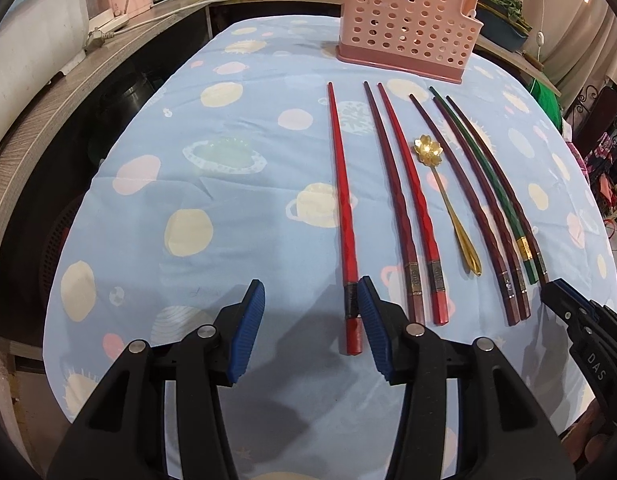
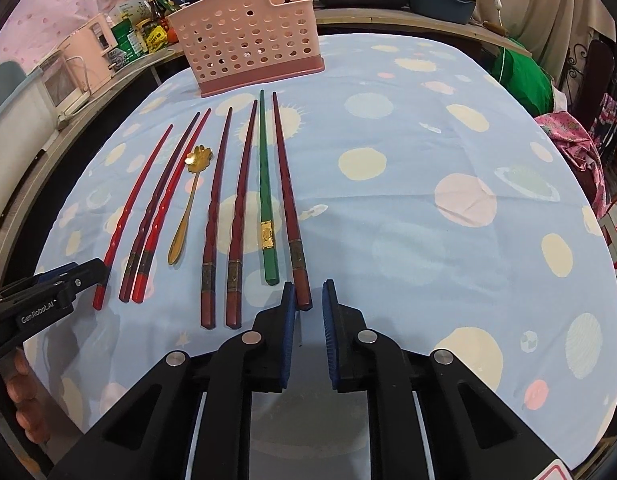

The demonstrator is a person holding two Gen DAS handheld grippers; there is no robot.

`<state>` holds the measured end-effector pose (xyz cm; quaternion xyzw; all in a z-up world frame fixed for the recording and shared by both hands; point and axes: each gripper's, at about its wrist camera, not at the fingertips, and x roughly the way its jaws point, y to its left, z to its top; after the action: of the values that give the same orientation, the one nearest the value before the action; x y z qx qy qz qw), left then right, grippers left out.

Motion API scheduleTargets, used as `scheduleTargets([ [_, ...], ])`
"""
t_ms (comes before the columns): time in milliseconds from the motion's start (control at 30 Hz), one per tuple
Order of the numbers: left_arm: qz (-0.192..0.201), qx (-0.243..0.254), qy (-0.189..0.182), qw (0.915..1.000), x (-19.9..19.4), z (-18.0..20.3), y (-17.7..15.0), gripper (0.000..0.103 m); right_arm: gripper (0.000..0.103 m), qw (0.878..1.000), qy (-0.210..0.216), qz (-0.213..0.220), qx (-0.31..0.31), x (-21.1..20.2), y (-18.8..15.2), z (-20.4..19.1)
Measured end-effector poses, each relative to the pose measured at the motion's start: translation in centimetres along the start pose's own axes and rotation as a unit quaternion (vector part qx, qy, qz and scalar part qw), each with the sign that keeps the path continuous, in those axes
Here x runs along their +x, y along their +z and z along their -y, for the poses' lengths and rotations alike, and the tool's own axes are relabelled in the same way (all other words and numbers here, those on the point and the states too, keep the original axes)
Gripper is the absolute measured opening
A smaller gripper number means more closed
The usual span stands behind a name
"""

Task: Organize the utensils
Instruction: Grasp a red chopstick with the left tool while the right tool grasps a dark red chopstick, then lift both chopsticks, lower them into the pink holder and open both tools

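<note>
Both grippers open, holding nothing: left gripper (image 1: 310, 312) beside red chopstick (image 1: 342, 216); right gripper (image 2: 310, 300) nearly straddling brown chopstick (image 2: 288, 196). Pinch near the banded ends, then lift level toward pink basket (image 2: 248, 40).

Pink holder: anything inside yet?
Nothing visible through the pink holder's holes or above its rim; its floor is hidden. All chopsticks and the gold spoon lie on the tablecloth.

Table under a blue planet-print cloth (image 1: 236, 208)

Ahead of the tools lie seven chopsticks (image 2: 284, 196), a gold spoon (image 1: 448, 200), and beyond them a pink basket (image 2: 248, 40).
</note>
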<state>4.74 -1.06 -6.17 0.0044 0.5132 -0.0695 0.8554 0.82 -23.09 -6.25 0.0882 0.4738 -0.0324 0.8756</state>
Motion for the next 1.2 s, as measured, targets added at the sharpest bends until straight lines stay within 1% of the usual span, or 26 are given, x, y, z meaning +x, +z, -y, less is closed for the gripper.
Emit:
scheduleTargets([
  [167, -0.005, 0.003, -0.005, 1.0, 0.2, 0.4, -0.2, 0.045, 0.013, 1.0, 0.002, 0.0, -0.002, 0.3, 0.4, -0.2],
  [333, -0.004, 0.009, 0.0, 0.9999, 0.3, 0.8, -0.3, 0.044, 0.013, 1.0, 0.003, 0.003, -0.004, 0.6, 0.7, -0.4],
  [433, -0.003, 0.011, -0.001, 0.9999, 0.3, 0.8, -0.3, 0.038, 0.01, 1.0, 0.003, 0.004, -0.008, 0.7, 0.7, -0.5],
  [467, -0.003, 0.011, -0.002, 0.9999, 0.3, 0.8, -0.3, 0.035, 0.009, 1.0, 0.002, 0.004, -0.009, 0.7, 0.7, -0.5],
  [533, -0.003, 0.013, -0.004, 0.9999, 0.2, 0.9, -0.3, 0.032, 0.009, 1.0, 0.003, 0.004, -0.009, 0.6, 0.7, -0.4],
  [700, -0.005, 0.021, -0.011, 0.9997, 0.2, 1.2, -0.3, 0.008, 0.008, 1.0, 0.003, 0.005, -0.011, 0.6, 0.7, -0.5],
  [733, -0.006, 0.021, -0.013, 0.9997, 0.2, 1.2, -0.3, 0.007, 0.008, 1.0, 0.004, 0.004, -0.011, 0.6, 0.7, -0.5],
  [933, -0.008, 0.014, -0.026, 0.9995, -0.2, 0.9, -0.3, 0.007, 0.008, 1.0, 0.009, 0.009, -0.013, -0.1, 0.7, -0.7],
  [1200, 0.018, 0.004, -0.039, 0.9991, -3.0, 0.5, 0.6, 0.007, 0.007, 0.999, 0.022, 0.042, -0.008, -3.1, 2.0, -0.7],
])
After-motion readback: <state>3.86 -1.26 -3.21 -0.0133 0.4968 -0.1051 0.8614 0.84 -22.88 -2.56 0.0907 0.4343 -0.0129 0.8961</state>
